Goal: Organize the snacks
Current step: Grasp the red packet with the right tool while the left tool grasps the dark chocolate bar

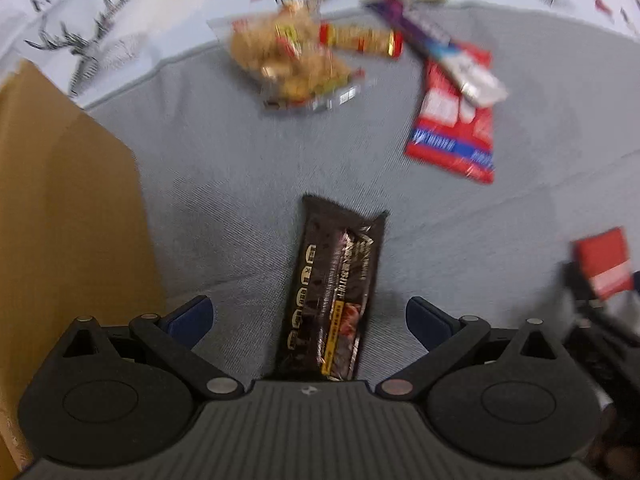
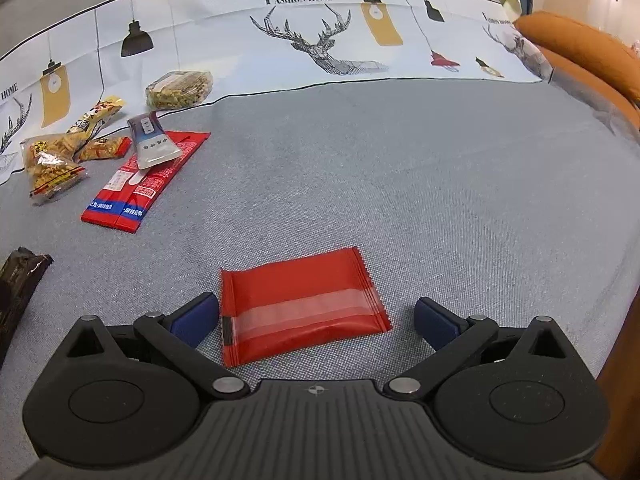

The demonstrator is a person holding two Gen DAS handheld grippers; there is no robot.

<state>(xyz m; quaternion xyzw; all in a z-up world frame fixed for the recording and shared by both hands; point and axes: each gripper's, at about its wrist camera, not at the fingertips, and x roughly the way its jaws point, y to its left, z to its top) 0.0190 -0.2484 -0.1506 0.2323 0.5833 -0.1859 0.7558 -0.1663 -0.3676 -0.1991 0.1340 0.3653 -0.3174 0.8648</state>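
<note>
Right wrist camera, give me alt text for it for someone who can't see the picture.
The right gripper is open, its blue fingers on either side of a red snack packet lying flat on a grey cloth. Far left sits a cluster of other snacks, including a long red pack with a silver pouch lying on it.

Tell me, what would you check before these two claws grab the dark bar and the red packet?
1. Left gripper open: ok, fingers spread wide.
2. Dark bar lined up between the left fingers: ok, though the left view is blurred.
3. Right gripper open: ok.
4. Red packet between the right fingers: ok, it lies flat and nearer the left-hand finger.
5. Nothing else in the way on the grey cloth: ok, the snack pile lies apart.
6. Cardboard box ready to take snacks: cannot tell, only its wall shows.
</note>
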